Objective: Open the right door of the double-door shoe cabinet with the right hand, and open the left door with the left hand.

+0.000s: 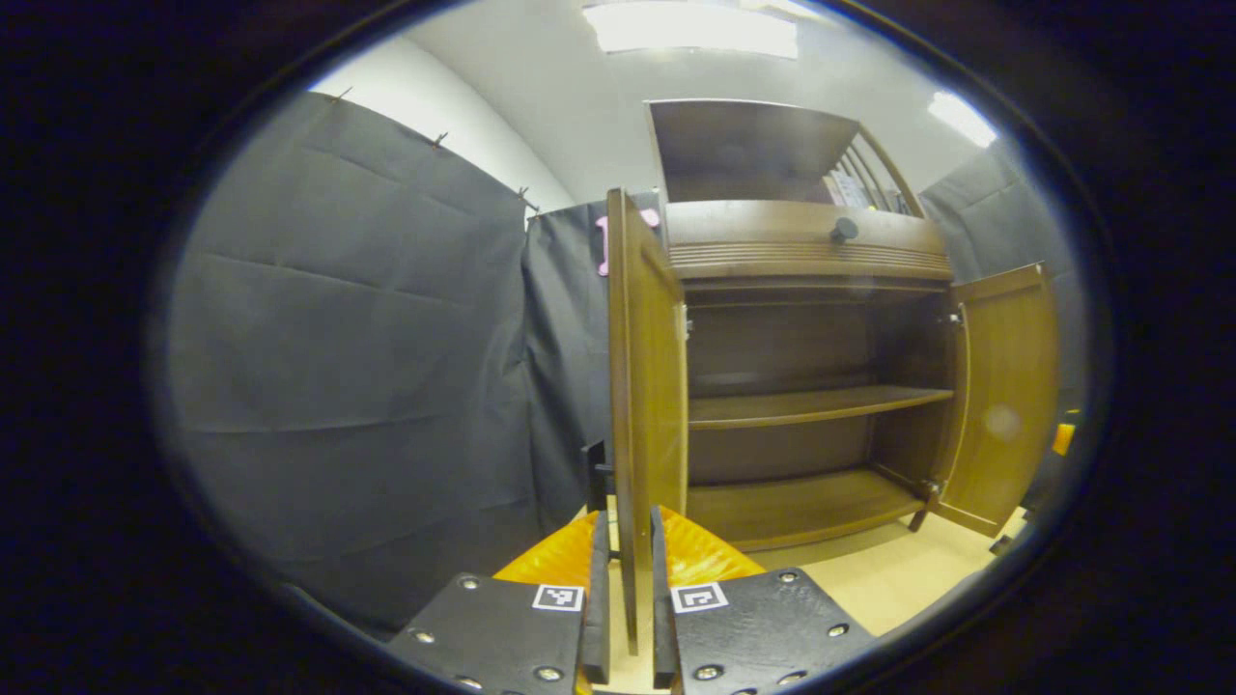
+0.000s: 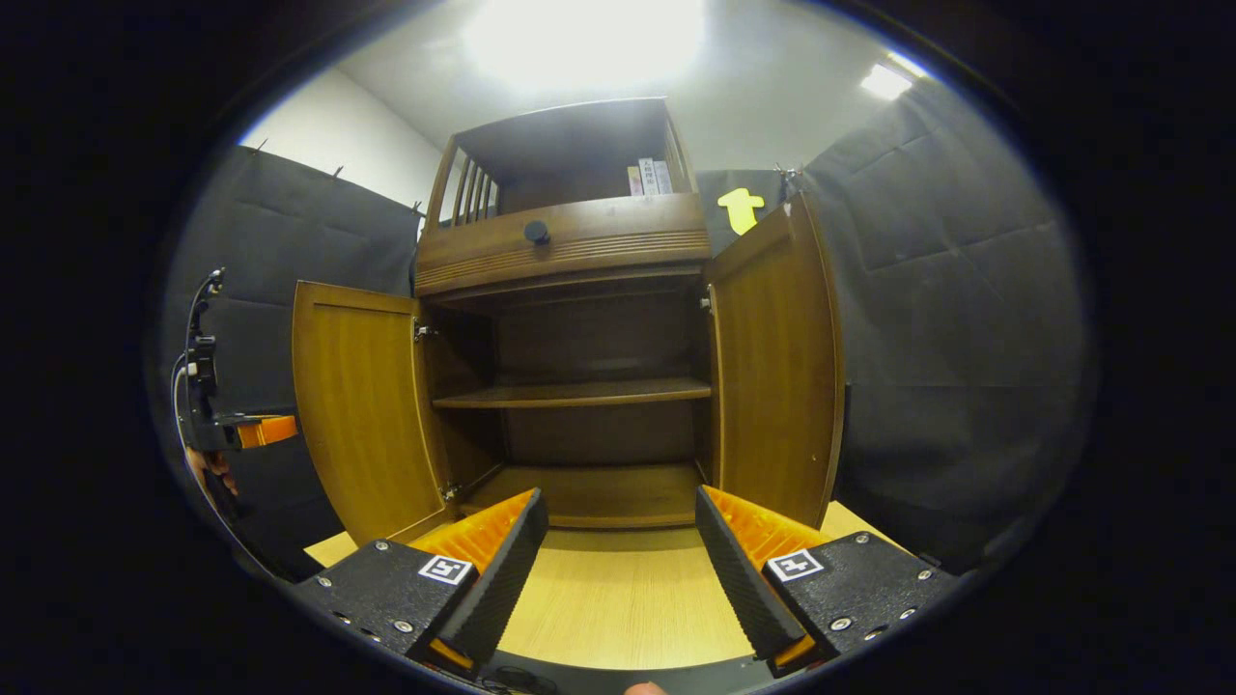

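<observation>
Both doors of the shoe cabinet (image 2: 570,386) stand swung out. The left gripper (image 1: 626,589) pinches the left door (image 1: 645,386) by its edge; the right gripper (image 2: 618,569) gapes wide before the shelves, beside the right door (image 2: 777,376). In my judgement only letting go remains

You get your light from ceiling panels (image 1: 690,27) above the shoe cabinet (image 1: 811,319), and in the right gripper view the panel (image 2: 584,39) over the cabinet blows out into white glare that hazes its top shelf. Inside the cabinet, below the drawer front, the recess sits in deep shadow, while the floor (image 2: 618,598) in front of it is evenly lit. Your fisheye bends the cabinet's straight edges outward and darkens toward the rim; focus stays fairly sharp, with a faint flare spot on the right door (image 1: 1004,396).
</observation>
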`<state>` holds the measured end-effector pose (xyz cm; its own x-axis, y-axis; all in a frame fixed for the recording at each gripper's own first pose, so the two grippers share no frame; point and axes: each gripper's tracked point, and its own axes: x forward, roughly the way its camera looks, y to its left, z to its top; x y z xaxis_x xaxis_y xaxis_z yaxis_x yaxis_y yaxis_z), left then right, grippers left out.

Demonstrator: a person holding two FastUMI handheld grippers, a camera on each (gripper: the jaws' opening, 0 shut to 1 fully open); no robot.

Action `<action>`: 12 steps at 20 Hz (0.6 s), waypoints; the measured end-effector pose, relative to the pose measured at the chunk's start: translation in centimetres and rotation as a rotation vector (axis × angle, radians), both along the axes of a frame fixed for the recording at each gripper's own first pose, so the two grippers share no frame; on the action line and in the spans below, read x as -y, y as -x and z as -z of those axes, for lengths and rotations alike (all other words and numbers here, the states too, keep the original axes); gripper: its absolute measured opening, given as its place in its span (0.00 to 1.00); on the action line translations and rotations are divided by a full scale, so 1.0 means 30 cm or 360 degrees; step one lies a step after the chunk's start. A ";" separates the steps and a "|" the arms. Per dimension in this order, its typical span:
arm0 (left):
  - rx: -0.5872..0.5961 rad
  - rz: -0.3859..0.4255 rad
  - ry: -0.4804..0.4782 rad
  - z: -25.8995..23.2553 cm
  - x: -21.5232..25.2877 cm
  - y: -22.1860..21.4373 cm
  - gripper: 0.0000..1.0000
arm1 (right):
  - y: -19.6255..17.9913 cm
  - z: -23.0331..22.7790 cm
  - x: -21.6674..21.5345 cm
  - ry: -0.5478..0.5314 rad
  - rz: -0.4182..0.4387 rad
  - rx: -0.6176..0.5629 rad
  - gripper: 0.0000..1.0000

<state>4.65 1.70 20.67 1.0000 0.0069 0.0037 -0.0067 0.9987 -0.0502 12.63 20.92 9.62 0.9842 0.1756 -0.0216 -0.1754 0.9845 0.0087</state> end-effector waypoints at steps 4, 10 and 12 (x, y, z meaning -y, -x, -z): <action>0.0017 0.0061 0.0007 -0.002 0.077 0.034 0.18 | 0.015 -0.025 0.045 0.0001 0.0065 0.0026 0.93; 0.0043 0.0127 0.0029 0.000 0.145 0.140 0.17 | 0.039 -0.030 0.098 -0.0009 0.0115 0.0038 0.95; 0.0049 0.0124 0.0002 0.009 0.145 0.169 0.14 | 0.049 -0.020 0.114 -0.0007 0.0131 0.0034 0.94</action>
